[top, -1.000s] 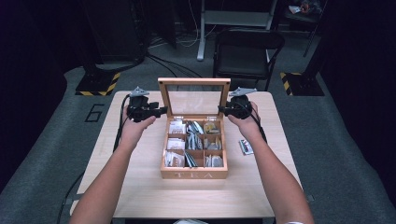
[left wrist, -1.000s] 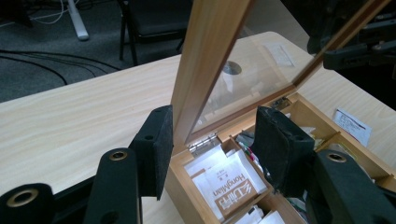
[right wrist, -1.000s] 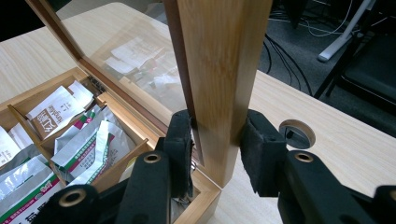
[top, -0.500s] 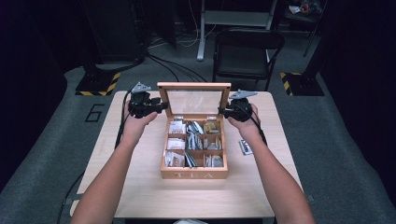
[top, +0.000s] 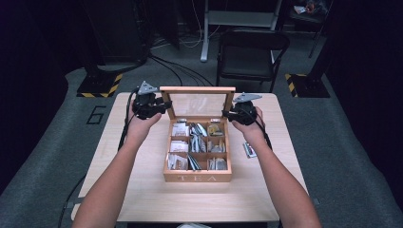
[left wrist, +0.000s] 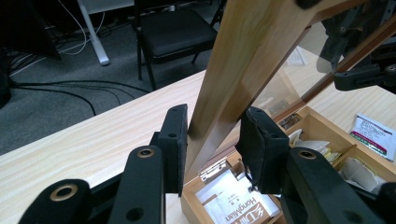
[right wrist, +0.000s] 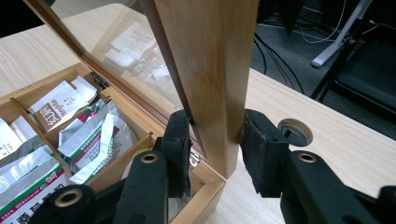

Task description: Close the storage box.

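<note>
Between the jaws of the left gripper (left wrist: 212,149) stands the left side rail of the lid (top: 197,89), the pads close on both faces. Right gripper (right wrist: 215,151) likewise pinches the lid's right rail. Just below both pairs of jaws sits the open tea box (top: 197,177), packets (right wrist: 88,137) filling its compartments, on the table (top: 142,199).
</note>
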`<act>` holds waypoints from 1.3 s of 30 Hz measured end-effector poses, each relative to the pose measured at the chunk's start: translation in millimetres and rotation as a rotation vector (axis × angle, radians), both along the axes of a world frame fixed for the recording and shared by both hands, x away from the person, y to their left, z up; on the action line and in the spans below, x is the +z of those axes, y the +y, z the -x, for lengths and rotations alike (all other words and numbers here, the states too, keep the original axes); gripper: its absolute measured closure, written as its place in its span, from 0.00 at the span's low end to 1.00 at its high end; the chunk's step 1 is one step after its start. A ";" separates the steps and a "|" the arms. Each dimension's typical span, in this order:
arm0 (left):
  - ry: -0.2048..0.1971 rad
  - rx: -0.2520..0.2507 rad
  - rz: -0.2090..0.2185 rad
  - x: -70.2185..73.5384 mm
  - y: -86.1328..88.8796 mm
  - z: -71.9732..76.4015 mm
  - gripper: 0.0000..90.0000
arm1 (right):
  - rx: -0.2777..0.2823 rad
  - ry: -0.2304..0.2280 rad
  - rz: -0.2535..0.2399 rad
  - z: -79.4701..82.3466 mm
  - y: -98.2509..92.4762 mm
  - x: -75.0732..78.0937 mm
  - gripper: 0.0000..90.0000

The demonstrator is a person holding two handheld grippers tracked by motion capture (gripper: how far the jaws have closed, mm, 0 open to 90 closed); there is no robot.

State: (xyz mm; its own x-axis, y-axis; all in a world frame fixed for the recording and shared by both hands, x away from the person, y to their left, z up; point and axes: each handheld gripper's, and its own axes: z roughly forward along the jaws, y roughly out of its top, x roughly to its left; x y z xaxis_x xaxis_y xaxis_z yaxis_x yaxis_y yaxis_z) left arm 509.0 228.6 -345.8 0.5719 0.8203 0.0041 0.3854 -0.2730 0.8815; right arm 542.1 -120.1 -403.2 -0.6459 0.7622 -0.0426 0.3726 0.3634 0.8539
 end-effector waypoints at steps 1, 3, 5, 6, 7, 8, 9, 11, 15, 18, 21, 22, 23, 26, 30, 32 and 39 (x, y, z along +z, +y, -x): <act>0.001 0.000 -0.001 0.1 0.1 0.3 0.70 | -0.005 0.009 -0.008 0.5 -0.1 -0.2 0.70; 0.004 0.000 0.003 0.0 0.3 0.6 0.70 | -0.006 0.015 -0.016 0.4 -0.9 -0.5 0.69; 0.006 -0.003 0.002 -0.1 0.5 1.2 0.70 | -0.008 0.026 -0.024 1.1 -2.0 -0.4 0.65; 0.008 -0.001 0.000 0.0 0.6 1.9 0.69 | -0.016 0.028 -0.025 1.6 -3.1 0.1 0.63; 0.014 -0.006 0.004 0.1 1.0 2.0 0.69 | -0.020 0.029 -0.033 2.1 -4.2 1.1 0.62; 0.015 -0.004 0.005 0.0 1.3 2.2 0.69 | -0.027 0.039 -0.043 3.8 -5.2 2.7 0.62; 0.021 -0.009 0.003 0.3 1.9 2.4 0.69 | -0.019 0.031 -0.038 4.6 -6.8 4.4 0.61; 0.016 -0.004 0.014 -1.2 1.9 3.7 0.69 | -0.016 0.026 -0.036 8.9 -8.2 8.6 0.61; 0.026 -0.013 0.036 -3.5 4.3 5.4 0.68 | -0.017 0.024 -0.045 16.2 -10.8 16.9 0.58; 0.031 -0.014 0.028 -3.5 4.1 7.6 0.68 | -0.015 0.026 -0.037 20.7 -11.2 22.6 0.55; 0.040 -0.023 0.030 -3.9 4.7 10.0 0.68 | -0.006 0.012 -0.021 28.1 -10.0 28.7 0.54; 0.040 -0.024 0.031 -4.5 5.0 10.8 0.68 | -0.003 0.001 -0.019 30.4 -9.7 30.9 0.54; 0.039 -0.026 0.032 -4.9 5.2 11.2 0.68 | -0.003 -0.007 -0.017 33.5 -9.0 33.7 0.54; 0.042 -0.033 0.031 -5.8 5.7 13.8 0.68 | 0.008 -0.025 -0.010 39.7 -7.4 40.2 0.54; 0.042 -0.037 0.031 -7.7 5.9 17.8 0.67 | 0.019 -0.045 -0.005 47.9 -6.4 48.6 0.54; 0.039 -0.039 0.032 -8.9 6.4 19.3 0.67 | 0.024 -0.053 0.012 51.7 -6.6 51.4 0.54; 0.045 -0.048 0.029 -10.6 7.1 23.3 0.67 | 0.039 -0.085 0.018 62.1 -7.1 59.5 0.56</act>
